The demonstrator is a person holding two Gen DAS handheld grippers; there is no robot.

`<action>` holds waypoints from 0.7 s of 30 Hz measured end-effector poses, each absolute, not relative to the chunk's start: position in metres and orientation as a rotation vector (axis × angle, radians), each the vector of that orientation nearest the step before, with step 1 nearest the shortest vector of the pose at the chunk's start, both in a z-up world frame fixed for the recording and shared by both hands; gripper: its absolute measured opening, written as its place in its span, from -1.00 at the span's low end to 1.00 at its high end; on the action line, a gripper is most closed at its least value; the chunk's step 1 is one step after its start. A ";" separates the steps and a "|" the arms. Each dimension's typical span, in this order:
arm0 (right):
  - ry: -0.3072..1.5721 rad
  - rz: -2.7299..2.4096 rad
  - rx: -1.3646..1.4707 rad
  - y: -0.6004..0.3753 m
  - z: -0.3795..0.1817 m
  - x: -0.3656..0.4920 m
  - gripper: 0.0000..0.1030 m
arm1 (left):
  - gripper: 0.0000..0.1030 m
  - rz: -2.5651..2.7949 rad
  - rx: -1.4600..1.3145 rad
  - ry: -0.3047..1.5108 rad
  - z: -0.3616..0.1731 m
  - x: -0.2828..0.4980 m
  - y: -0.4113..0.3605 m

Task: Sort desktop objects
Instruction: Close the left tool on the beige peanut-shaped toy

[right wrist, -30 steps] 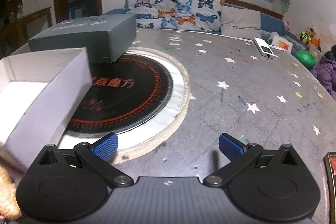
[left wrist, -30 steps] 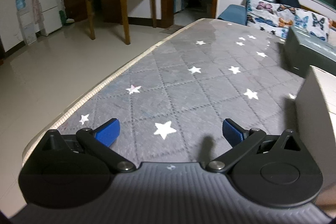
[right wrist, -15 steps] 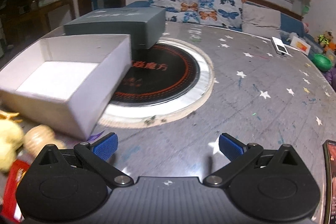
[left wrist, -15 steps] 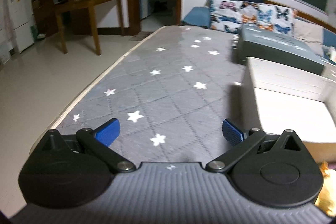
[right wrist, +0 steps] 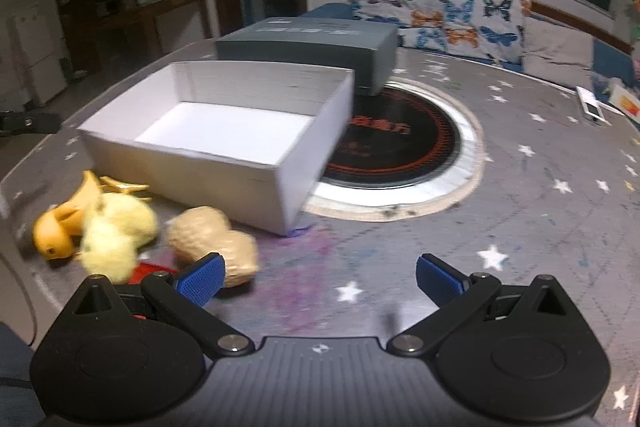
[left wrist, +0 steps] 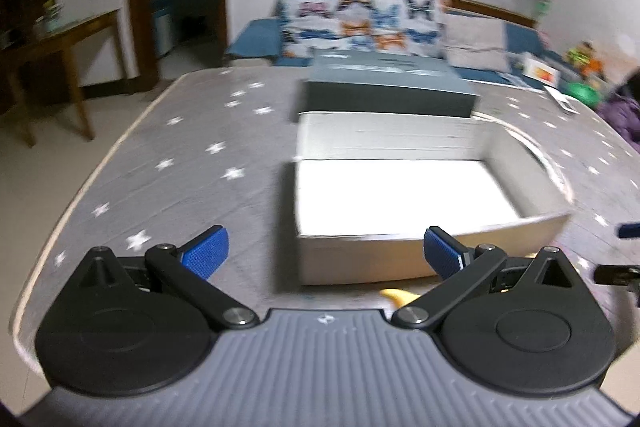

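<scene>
An empty white open box (left wrist: 400,187) (right wrist: 224,131) stands on the star-patterned table, with a dark grey closed box (left wrist: 384,87) (right wrist: 312,43) right behind it. In front of the white box lie a yellow plush duck (right wrist: 108,227), a tan peanut-shaped toy (right wrist: 212,239) and a red item (right wrist: 150,271), mostly hidden. My left gripper (left wrist: 324,255) is open, just short of the white box's near wall; a yellow bit (left wrist: 396,295) shows under it. My right gripper (right wrist: 320,277) is open over the table, its left finger next to the peanut toy.
A round black-and-red hotplate (right wrist: 396,143) is set into the table right of the boxes. A white device (right wrist: 590,105) and cards lie at the far right edge. A sofa with butterfly cushions (right wrist: 448,15) stands behind. The table's left edge (left wrist: 100,171) drops to the floor.
Both views have swung left to right across the table and pulled back. The white box now sits centred before the left gripper, and the duck and peanut toy have come into the right view.
</scene>
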State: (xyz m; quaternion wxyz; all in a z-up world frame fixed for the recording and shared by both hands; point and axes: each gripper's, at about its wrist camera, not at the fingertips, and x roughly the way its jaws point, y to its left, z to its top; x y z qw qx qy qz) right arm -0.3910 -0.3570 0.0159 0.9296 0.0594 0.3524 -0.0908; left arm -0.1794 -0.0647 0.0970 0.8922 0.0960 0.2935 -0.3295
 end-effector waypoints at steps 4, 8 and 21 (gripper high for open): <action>0.719 -0.142 0.122 -0.345 0.016 -0.387 0.88 | 1.00 -0.760 0.209 0.623 0.097 -0.187 -0.079; 0.727 -0.104 0.114 -0.338 0.016 -0.379 0.78 | 1.00 -0.853 0.225 0.627 0.100 -0.199 -0.096; 0.734 -0.057 0.161 -0.335 0.007 -0.368 0.43 | 0.99 -1.107 0.312 0.703 0.091 -0.220 -0.170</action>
